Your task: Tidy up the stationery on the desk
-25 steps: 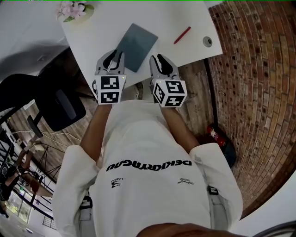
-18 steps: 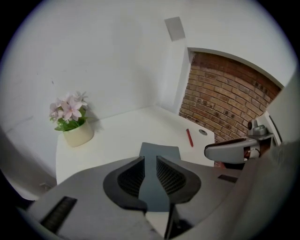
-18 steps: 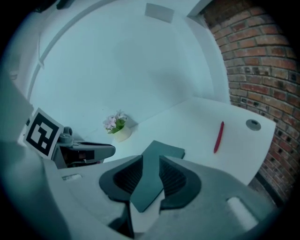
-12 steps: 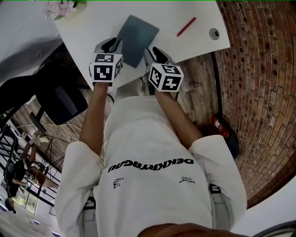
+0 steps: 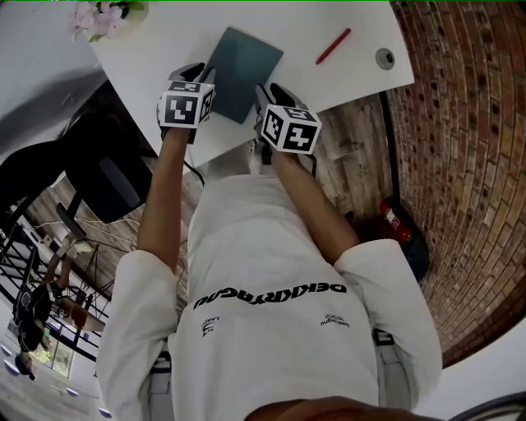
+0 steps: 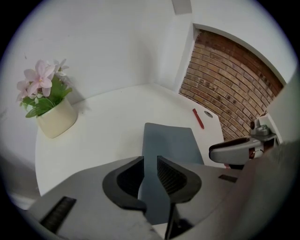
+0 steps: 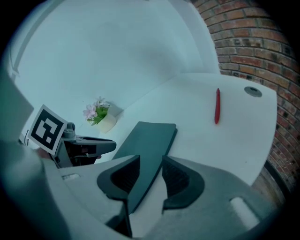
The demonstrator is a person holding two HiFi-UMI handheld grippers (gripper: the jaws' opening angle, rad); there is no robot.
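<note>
A dark teal notebook (image 5: 242,72) lies flat on the white desk (image 5: 164,49), near its front edge. A red pen (image 5: 333,46) lies to its right. My left gripper (image 5: 205,76) hangs over the notebook's left edge, my right gripper (image 5: 265,91) over its near right corner. In the left gripper view the jaws (image 6: 150,161) stand open, and the notebook (image 6: 171,143) shows beyond the gap. The right gripper (image 7: 151,161) is open too, with the notebook's (image 7: 147,138) edge seen through it. Both pairs of jaws have just been opening, and neither grips anything. The pen (image 7: 217,106) lies apart.
A pot of pink flowers (image 5: 103,16) stands at the desk's far left. A round cable grommet (image 5: 385,57) sits by the right edge. A black office chair (image 5: 107,181) stands to the left below the desk, a red fire extinguisher (image 5: 394,220) by the brick wall on the right.
Both grippers have sunk toward the desk and tipped downward, coming closer to the notebook's near end. The notebook and pen have not moved.
</note>
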